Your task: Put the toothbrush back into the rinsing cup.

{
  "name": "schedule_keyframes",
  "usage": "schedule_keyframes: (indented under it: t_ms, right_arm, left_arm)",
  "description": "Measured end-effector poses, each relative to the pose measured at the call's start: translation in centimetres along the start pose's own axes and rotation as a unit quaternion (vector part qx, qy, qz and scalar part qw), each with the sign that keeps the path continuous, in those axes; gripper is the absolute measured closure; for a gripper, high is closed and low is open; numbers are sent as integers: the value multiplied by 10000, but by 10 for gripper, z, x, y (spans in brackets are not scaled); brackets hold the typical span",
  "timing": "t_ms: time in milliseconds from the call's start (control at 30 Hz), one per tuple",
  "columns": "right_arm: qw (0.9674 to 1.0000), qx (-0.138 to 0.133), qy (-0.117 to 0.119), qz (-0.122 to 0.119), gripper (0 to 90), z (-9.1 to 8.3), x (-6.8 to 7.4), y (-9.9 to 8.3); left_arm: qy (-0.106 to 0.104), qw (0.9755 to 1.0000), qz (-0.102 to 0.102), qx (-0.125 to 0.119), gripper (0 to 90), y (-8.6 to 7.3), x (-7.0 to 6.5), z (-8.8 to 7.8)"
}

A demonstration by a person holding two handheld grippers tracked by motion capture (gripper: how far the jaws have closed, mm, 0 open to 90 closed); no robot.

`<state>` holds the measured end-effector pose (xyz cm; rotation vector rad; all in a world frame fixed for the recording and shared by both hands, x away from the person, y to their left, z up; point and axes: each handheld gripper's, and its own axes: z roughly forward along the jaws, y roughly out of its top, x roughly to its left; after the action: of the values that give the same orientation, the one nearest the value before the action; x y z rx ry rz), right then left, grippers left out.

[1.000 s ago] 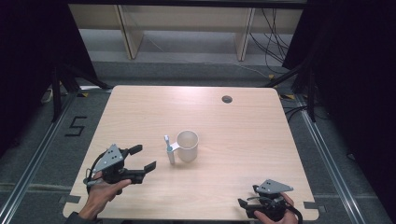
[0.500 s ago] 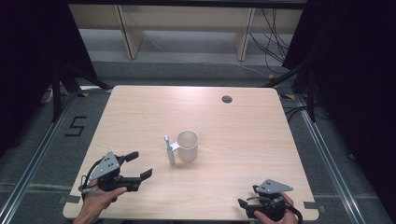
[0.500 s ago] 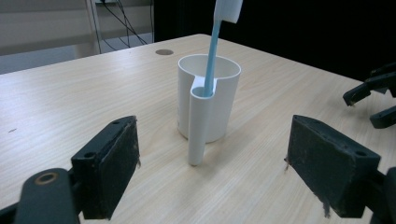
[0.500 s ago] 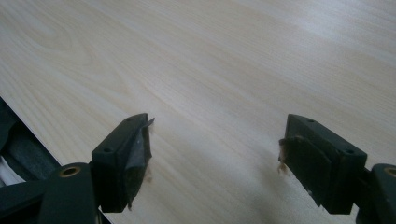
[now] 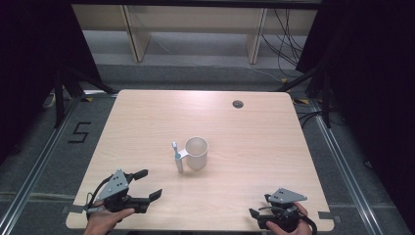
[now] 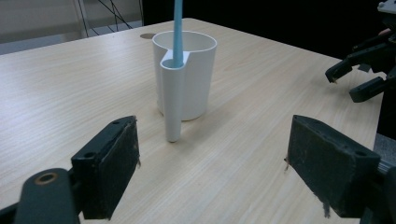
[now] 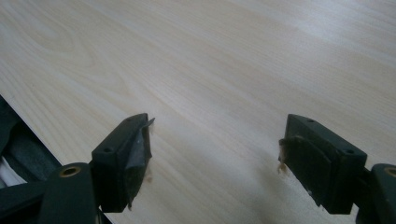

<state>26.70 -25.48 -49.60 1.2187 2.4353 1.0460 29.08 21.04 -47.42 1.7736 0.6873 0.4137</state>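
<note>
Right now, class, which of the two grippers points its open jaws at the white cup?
The left gripper: the cup stands between its jaws' line of sight. The right gripper faces bare table.

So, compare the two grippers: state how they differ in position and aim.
The left gripper sits at the table's near left edge, while the right gripper sits at its near right corner. The left gripper faces the white cup holding a blue toothbrush; the right gripper faces bare wood. Both are open and hold nothing.
</note>
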Motion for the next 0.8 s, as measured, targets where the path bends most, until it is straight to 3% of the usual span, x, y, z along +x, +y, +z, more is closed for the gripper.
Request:
schedule_keyframes:
  t_ms: [33,100,133,300,333,500,800]
  right_arm:
    - [10000,-11,-2,-11,245,0,0,0]
    - [9997,-52,-66,221,245,-1,4,-1]
    - [9997,-41,-167,196,245,-1,5,-1]
    - [9996,-20,-174,208,245,-1,4,-1]
    - [9998,-34,-176,40,245,-1,2,0]
    - [9998,-51,-182,62,245,-1,2,0]
    - [9998,-43,-192,41,245,-1,1,0]
  left_arm:
    - [-6,10000,18,-4,159,0,-1,0]
    - [-48,10000,60,58,159,-2,-4,-1]
    - [-52,10000,51,54,159,-3,-6,-1]
    - [-93,9999,67,120,159,-6,-13,-6]
    - [-90,9999,54,125,159,-7,-14,-7]
    - [-112,9997,128,181,159,-10,-20,-11]
    - [-160,9996,45,219,159,-15,-26,-18]
